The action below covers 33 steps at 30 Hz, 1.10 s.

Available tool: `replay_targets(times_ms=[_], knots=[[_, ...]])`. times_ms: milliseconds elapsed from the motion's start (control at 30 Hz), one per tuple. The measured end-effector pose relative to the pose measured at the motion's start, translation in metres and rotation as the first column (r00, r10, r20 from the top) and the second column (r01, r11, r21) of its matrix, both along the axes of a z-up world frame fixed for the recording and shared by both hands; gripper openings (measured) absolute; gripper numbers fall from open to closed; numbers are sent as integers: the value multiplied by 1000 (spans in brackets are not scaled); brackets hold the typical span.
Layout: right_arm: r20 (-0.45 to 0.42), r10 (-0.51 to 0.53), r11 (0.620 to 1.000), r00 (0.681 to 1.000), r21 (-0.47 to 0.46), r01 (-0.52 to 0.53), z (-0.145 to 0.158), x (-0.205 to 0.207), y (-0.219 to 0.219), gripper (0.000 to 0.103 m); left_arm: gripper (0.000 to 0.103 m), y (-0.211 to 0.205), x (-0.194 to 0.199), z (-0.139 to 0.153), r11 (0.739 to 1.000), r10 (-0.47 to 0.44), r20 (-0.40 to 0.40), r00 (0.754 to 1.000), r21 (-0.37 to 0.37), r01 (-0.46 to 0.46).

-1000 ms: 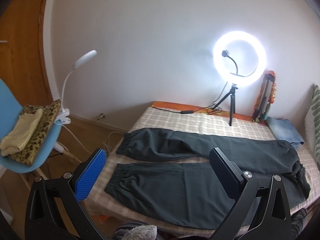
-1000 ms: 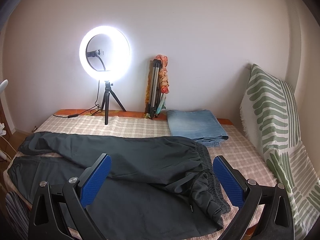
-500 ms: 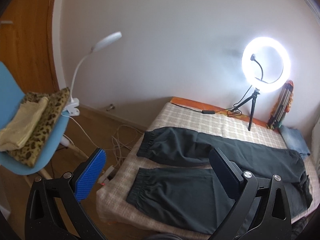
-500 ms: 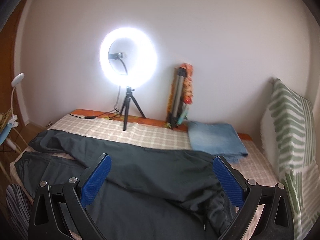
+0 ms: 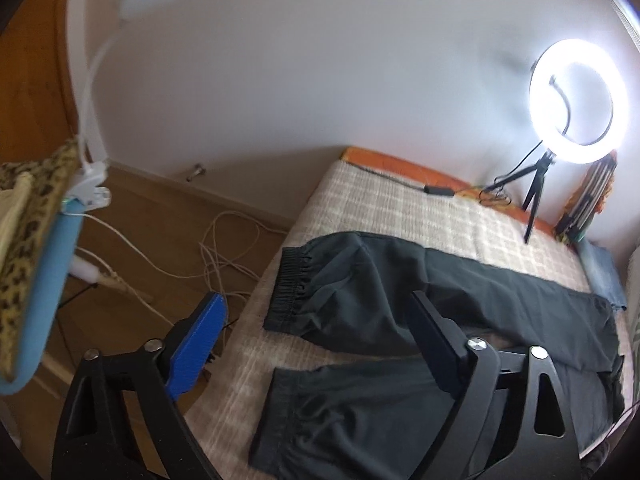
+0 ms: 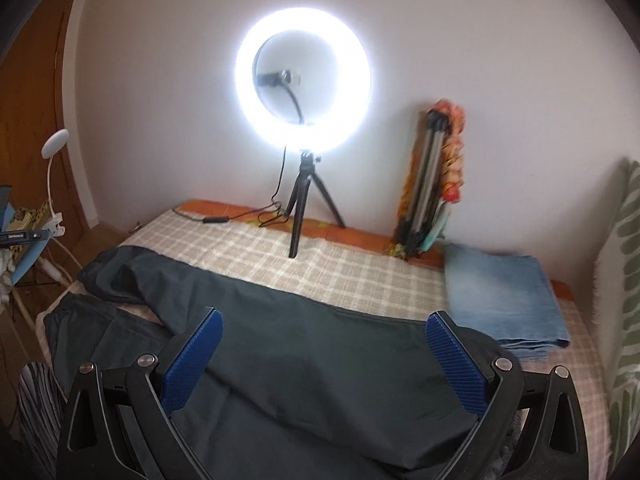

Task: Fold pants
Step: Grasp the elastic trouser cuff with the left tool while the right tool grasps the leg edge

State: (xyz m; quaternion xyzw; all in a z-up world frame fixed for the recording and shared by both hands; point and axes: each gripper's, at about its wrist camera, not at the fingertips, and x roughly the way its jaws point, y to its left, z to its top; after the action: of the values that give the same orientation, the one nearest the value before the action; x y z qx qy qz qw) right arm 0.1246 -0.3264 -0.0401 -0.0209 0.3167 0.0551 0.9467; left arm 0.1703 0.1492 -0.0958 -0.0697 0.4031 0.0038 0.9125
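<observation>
Left wrist view: since 1 s ago the frame has swung toward the foot of the bed (image 5: 376, 216) and dropped closer. The 2 cuffs of the dark pants (image 5: 360, 292), small and distant before, now fill the lower middle; the blue chair (image 5: 48, 280) has slid to the left edge, the clip lamp (image 5: 132, 4) to the top. Reading: the hand is closing on the leg ends, probably to take a cuff for the 1st fold. The pants lie flat on the checked cover, legs spread apart, cuffs at the bed's left edge, unfolded.

Left gripper (image 5: 320, 344): jaws have just been narrowing slightly but stand wide apart. Nothing between the pads; they hang above the gap between the 2 cuffs, no contact visible.

Right wrist view: the ring light (image 6: 304, 80) has grown and moved to centre; the folded jeans (image 6: 500, 296) and striped pillow (image 6: 624, 280) have shifted right. The view sits lower over the upper part of the pants (image 6: 320, 360), the waistband now hidden behind the gripper body.

Right gripper (image 6: 324, 356): jaws spread wide, same as 1 s ago. Dark fabric shows behind and between the blue pads, but the pads appear clear of it; nothing gripped. No fold begun.
</observation>
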Motion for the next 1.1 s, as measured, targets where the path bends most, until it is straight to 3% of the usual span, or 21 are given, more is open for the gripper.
replay_targets(times_ms=[200,400,567,700,833,967,1033,1100], knots=[[-103,74,996,992,50,-69,-30,79,-6,101,75,-17,45,-35,999,-53,-87,995,-6,53],[-205,149,986,967,-45,-162,-76,146,1,96,54,-20,76,-55,999,-43,-122,992,11,45],[-286,218,971,933,-34,-238,-120,180,14,96,54,-3,101,-76,1000,21,-173,985,-14,-24],[-340,244,955,908,-78,-286,-154,202,29,96,54,7,114,-91,998,51,-204,978,-26,-58],[-402,254,938,880,-120,-326,-179,222,39,99,54,4,128,-103,998,56,-230,972,22,-52],[-433,262,947,863,-57,-316,-184,231,35,103,54,2,135,-108,996,74,-239,968,67,-59],[-431,277,947,859,-26,-319,-186,231,33,101,54,1,137,-110,997,67,-238,969,57,-55],[-422,289,946,860,-12,-324,-186,228,33,98,54,-4,139,-112,995,61,-243,968,97,-38]])
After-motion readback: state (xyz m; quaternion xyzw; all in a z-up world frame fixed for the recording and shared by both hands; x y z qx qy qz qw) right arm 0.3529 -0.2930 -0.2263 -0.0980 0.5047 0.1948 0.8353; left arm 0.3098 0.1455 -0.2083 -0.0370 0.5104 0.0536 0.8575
